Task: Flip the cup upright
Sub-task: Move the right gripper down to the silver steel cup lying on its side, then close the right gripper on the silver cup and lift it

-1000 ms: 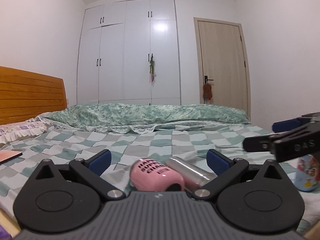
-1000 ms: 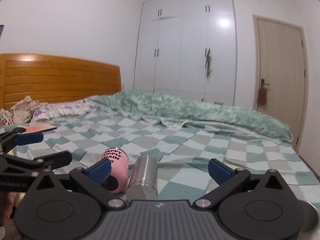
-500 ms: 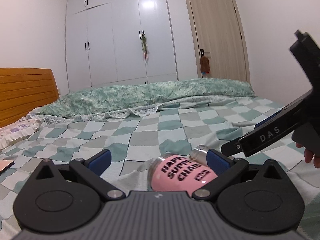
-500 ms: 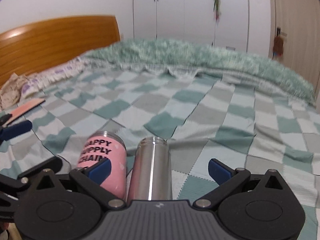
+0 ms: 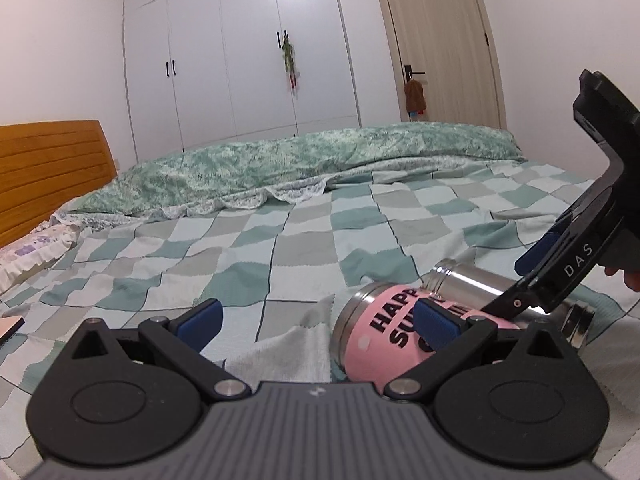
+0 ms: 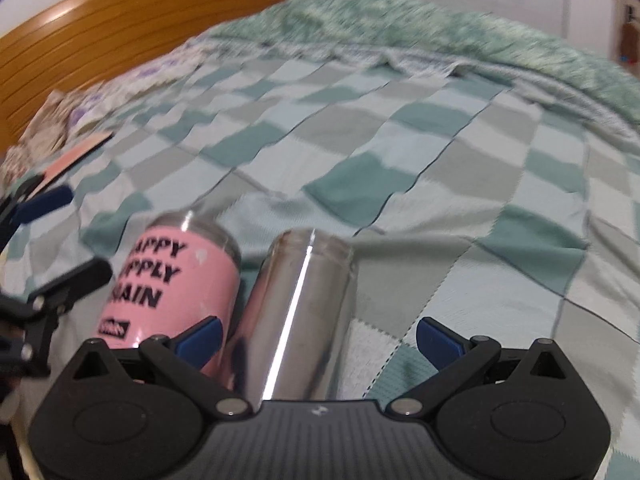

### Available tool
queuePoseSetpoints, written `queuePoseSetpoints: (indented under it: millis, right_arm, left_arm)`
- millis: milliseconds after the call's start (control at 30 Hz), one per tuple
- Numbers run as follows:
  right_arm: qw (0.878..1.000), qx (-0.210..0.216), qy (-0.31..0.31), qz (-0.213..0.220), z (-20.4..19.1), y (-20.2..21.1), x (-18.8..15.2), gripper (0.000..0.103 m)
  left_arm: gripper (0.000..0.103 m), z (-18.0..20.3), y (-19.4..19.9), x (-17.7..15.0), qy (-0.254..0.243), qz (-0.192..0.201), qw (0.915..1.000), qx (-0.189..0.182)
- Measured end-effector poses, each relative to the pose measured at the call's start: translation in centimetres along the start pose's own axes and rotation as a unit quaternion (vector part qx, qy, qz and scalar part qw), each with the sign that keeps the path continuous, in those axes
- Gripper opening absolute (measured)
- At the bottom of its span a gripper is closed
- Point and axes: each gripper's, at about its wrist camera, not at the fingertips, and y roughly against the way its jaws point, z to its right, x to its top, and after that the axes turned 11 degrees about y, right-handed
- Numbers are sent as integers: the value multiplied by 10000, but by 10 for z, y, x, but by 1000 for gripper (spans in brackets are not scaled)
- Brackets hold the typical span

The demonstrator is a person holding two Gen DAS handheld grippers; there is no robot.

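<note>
**Right tongs closing in on steel cup**

Both cups loom larger than 0.5 s ago. Steel cup (image 6: 300, 312) lies on the bed (image 6: 440, 152), touching pink cup (image 6: 172, 284), between wide right tongs (image 6: 316, 338). Left tongs (image 5: 318, 316) wide, empty. Risk: left pad (image 6: 198, 340) snags pink cup; slick steel rolls.

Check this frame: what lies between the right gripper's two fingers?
The right wrist view shows the steel cup lying on its side on the checkered bedspread, between the open right gripper's fingers, pink cup just outside.
</note>
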Motion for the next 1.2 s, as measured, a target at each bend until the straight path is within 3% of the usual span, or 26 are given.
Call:
queuePoseSetpoints:
  millis: [200,400,467,600,867,1200]
  right_arm:
    - [9988,460,-37,-183,12,-23,2,99]
    - [9976,586,-299,-227,15,-33,-2,84]
    - [9967,692,-381,-198,14,-30,-2,69]
    - [9964,686,-493,-108,12,-21,-5,66]
    - [9947,632,-776,253,7,26,-17,64]
    - [9896,399,-1119,810,-25,123,-48,62]
  left_arm:
    - [103,-3,-1,-1,101,-51,9999,-82]
    - [103,-3,2,0,131,-94,9997,-185]
    - [103,-2,4,0,150,-99,9996,-222]
    - [103,2,12,1,229,-76,9993,-295]
    - [103,14,52,10,319,48,9984,-456]
    - [103,34,119,18,246,200,9956,-881]
